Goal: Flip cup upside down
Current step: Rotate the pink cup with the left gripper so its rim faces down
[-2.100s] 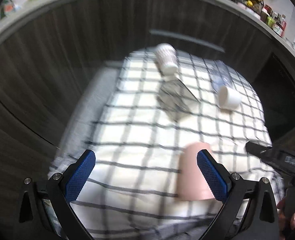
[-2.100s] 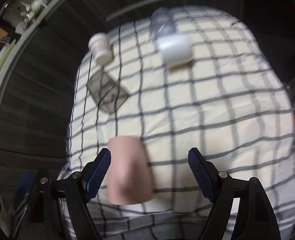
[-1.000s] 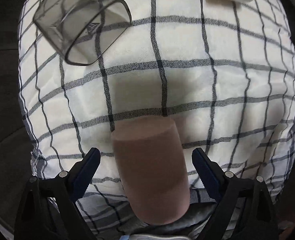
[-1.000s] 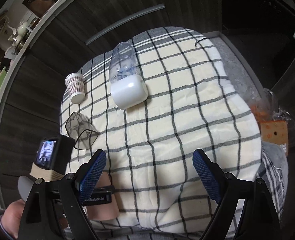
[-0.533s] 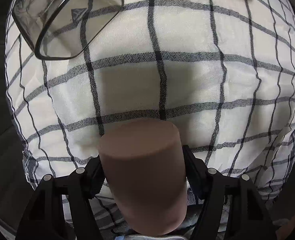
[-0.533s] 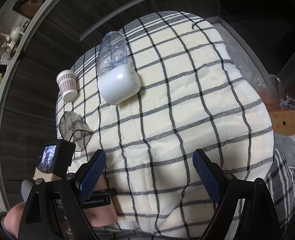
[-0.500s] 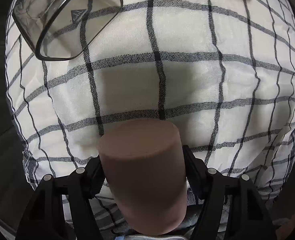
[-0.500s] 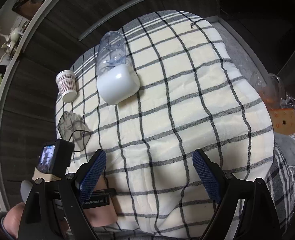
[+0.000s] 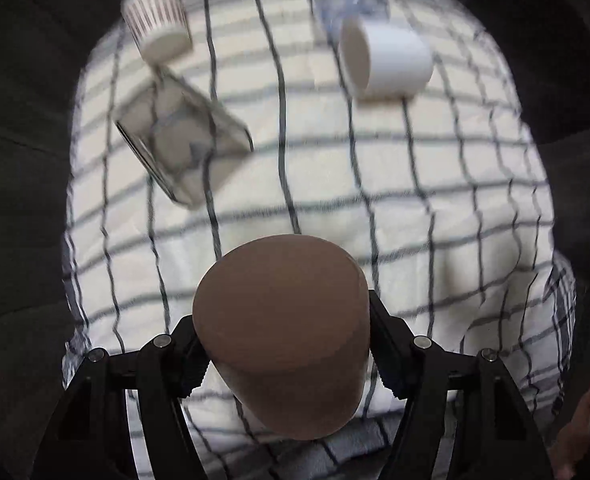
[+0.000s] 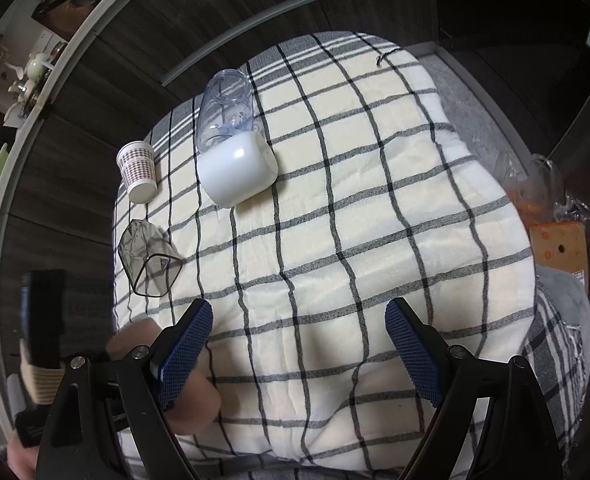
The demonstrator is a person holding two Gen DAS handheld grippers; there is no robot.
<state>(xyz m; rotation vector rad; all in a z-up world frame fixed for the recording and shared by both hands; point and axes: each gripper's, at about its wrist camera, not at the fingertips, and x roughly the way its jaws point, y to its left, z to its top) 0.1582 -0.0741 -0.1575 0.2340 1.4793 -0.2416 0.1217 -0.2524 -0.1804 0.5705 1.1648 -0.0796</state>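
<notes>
A pink cup [image 9: 287, 328] is clamped between the fingers of my left gripper [image 9: 285, 344], its closed base toward the camera, raised off the checked cloth [image 9: 415, 208]. In the right wrist view the same cup [image 10: 193, 404] shows at the lower left, partly hidden behind my right gripper's left finger [image 10: 185, 350]. My right gripper [image 10: 299, 354] is open and empty above the near part of the cloth [image 10: 375, 220].
A white cup [image 10: 237, 168] lies on its side with a clear bottle [image 10: 225, 108] behind it. A patterned paper cup [image 10: 137, 170] stands upside down at the far left. A smoky clear cup [image 10: 149, 264] lies on its side near the left edge. Dark floor surrounds the cloth.
My left gripper has lifted the pink cup off the cloth and pulled back, so more of the cloth and the other cups show. The right gripper has barely moved.
</notes>
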